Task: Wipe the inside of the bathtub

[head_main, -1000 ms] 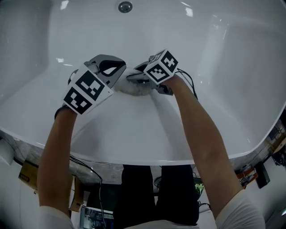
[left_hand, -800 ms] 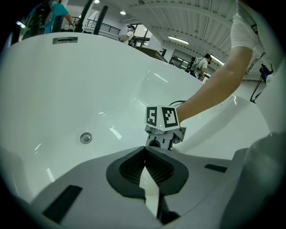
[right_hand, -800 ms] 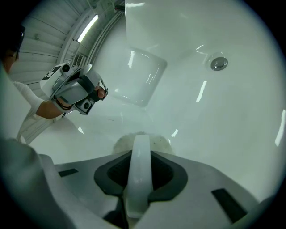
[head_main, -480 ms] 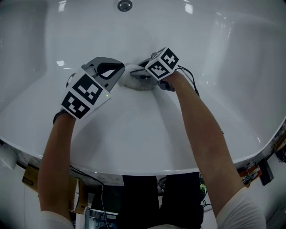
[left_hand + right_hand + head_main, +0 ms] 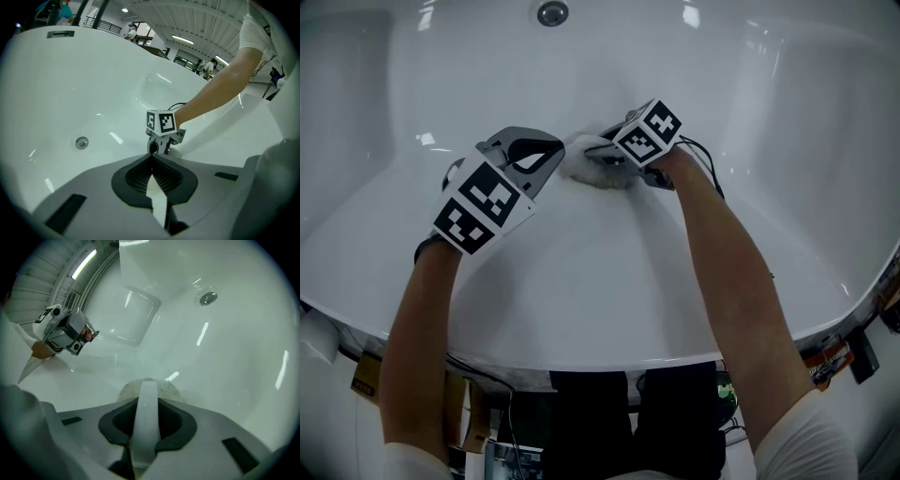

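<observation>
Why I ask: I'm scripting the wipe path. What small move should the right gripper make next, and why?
Probably slide the right gripper and its wiping pad a short way toward the drain: the pad lies flat against the bathtub, its white strip clamped between the fingers, with bare surface ahead.

No legible text or markings
</observation>
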### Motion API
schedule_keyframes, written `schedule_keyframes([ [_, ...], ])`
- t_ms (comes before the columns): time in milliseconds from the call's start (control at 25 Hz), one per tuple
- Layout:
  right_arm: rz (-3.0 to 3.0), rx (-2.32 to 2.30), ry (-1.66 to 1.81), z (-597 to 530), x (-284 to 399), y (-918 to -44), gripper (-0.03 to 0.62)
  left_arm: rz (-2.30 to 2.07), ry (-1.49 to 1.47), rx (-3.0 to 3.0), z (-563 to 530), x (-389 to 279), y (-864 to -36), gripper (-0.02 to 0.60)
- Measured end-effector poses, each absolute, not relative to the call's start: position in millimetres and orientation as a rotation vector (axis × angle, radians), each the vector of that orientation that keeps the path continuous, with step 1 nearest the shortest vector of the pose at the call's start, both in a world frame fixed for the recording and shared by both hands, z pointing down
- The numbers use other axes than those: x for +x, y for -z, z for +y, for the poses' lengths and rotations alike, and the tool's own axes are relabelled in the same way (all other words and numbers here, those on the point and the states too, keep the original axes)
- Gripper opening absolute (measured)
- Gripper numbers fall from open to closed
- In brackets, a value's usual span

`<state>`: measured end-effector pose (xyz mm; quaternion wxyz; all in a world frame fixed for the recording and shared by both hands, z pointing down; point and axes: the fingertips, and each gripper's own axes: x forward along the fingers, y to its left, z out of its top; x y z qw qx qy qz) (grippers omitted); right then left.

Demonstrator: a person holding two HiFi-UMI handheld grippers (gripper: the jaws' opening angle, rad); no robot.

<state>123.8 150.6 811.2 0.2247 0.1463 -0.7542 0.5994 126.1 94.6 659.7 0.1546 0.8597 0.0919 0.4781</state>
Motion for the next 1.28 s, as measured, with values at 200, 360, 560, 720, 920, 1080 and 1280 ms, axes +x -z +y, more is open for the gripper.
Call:
schedule_keyframes([
  [200, -2.048, 0.406, -1.649, 163.2, 147.2, -818.8, 0.094, 0.314, -1.395, 2.453, 104.0, 136.2, -666.3, 0.011],
  [360, -2.025, 0.412, -1.640, 179.6, 169.8, -825.8, 0.094, 0.358, -1.401, 2.445, 116.0, 148.6, -668.9, 0.011],
  [560, -2.006, 0.439, -1.659, 198.5, 199.7, -831.9, 0.094, 0.400, -1.410, 2.437, 129.4, 166.8, -672.7, 0.011],
  [720, -1.998, 0.453, -1.662, 206.8, 213.1, -824.0, 0.094, 0.397, -1.408, 2.441, 129.3, 175.1, -664.5, 0.011],
  [920, -2.005, 0.442, -1.689, 214.0, 218.5, -811.9, 0.094, 0.395, -1.404, 2.444, 132.6, 184.4, -659.1, 0.011],
  [1080, -2.037, 0.431, -1.699, 215.6, 216.5, -795.6, 0.094, 0.389, -1.404, 2.442, 139.3, 192.2, -651.8, 0.011],
  [1280, -2.071, 0.402, -1.708, 213.7, 207.5, -772.5, 0.094, 0.394, -1.412, 2.443, 147.1, 194.8, -639.7, 0.011],
])
